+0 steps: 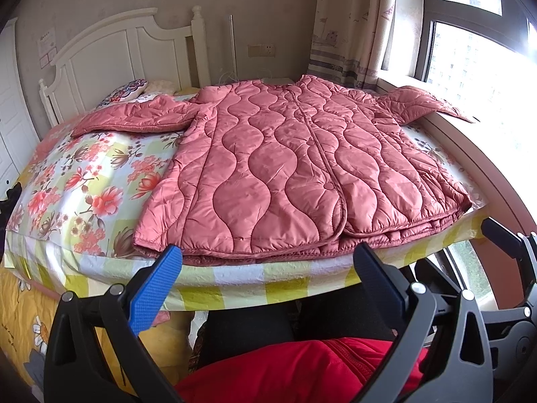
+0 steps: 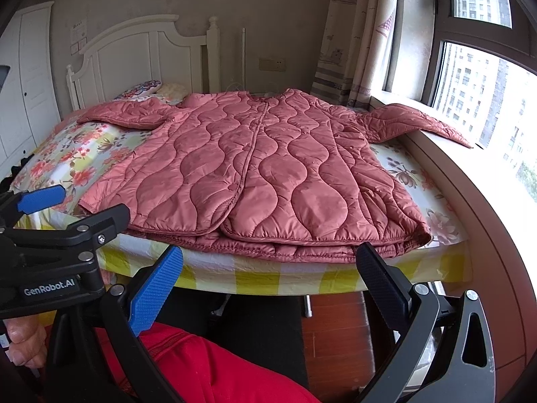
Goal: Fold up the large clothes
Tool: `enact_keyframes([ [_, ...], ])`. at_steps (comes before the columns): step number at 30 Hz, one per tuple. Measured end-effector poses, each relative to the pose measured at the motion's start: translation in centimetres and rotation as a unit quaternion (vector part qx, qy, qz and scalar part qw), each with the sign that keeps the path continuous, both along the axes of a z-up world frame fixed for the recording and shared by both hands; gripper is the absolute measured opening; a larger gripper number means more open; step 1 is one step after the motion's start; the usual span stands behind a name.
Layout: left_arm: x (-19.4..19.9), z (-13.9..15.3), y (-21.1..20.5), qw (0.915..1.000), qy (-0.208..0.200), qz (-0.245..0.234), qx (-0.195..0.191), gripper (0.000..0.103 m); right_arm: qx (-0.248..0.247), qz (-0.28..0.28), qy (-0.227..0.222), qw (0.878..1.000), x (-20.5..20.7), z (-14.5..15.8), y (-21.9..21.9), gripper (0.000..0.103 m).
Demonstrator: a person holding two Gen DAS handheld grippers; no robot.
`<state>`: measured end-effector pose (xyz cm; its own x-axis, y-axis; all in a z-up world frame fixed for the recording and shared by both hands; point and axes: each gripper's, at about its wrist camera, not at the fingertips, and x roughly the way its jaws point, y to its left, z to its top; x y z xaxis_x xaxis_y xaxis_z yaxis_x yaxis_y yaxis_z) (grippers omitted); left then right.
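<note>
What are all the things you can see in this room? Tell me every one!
quilted jacket: one, pinkish red, spread flat on the bed, one sleeve lying on the window ledge
bed sheet: one, flowery with yellow checks, under the jacket
pillow: one, patterned, by the headboard
headboard: one, white, at the far left end of the bed
curtain: one, cream with pictures, beside the window
window: one, bright, on the right
left gripper: one, black with a blue pad, open, at the bed's near edge
right gripper: one, same colours, open, at the bed's near edge
</note>
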<state>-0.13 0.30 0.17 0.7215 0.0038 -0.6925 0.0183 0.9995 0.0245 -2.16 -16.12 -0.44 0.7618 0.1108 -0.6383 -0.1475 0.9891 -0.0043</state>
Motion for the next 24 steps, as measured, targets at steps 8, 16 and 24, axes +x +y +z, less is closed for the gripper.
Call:
enact_keyframes([
  [8,-0.4,0.3,0.2,0.9999,-0.009,0.004,-0.002,0.101,0.033,0.023,0.005,0.999,-0.2,-0.1,-0.4,0.099],
  [16,-0.4,0.3,0.1,1.0000,-0.010,0.000,-0.002,0.101,0.007,0.039,0.020,0.999,-0.7,-0.2,0.9,0.099],
  [24,-0.4,0.4,0.2,1.0000,-0.009,0.001,-0.001,0.101,-0.008,0.004,0.003,1.000,-0.9,0.4,0.0,0.099],
])
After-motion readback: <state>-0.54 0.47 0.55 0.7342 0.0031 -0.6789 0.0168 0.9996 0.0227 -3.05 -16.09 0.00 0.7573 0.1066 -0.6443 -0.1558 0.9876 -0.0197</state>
